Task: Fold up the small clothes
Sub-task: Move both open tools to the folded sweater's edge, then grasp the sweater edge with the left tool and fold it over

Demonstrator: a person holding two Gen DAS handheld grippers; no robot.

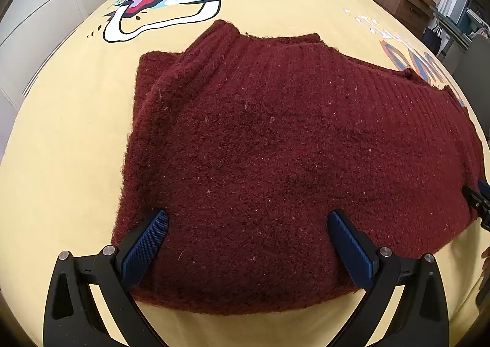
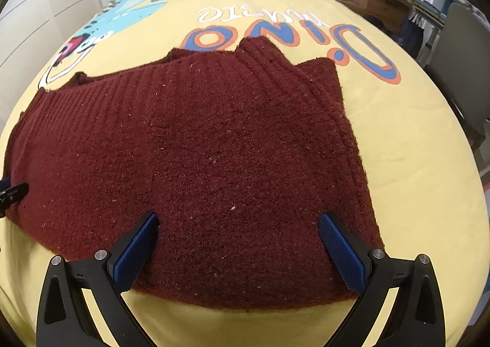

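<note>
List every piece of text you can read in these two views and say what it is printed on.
"Dino" in big blue and orange letters, seen upside down, on the yellow bedspread, beyond the dark red sweater.
A white handwritten-style word just past it on the same bedspread: too distorted to read.
Sweater: no label or text shows.

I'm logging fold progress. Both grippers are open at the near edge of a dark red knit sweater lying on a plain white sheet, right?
Not quite: the sheet is yellow with a cartoon dinosaur print, as the right wrist view shows. The rest holds: the left gripper and right gripper are open at the near edge of the sweater.
</note>
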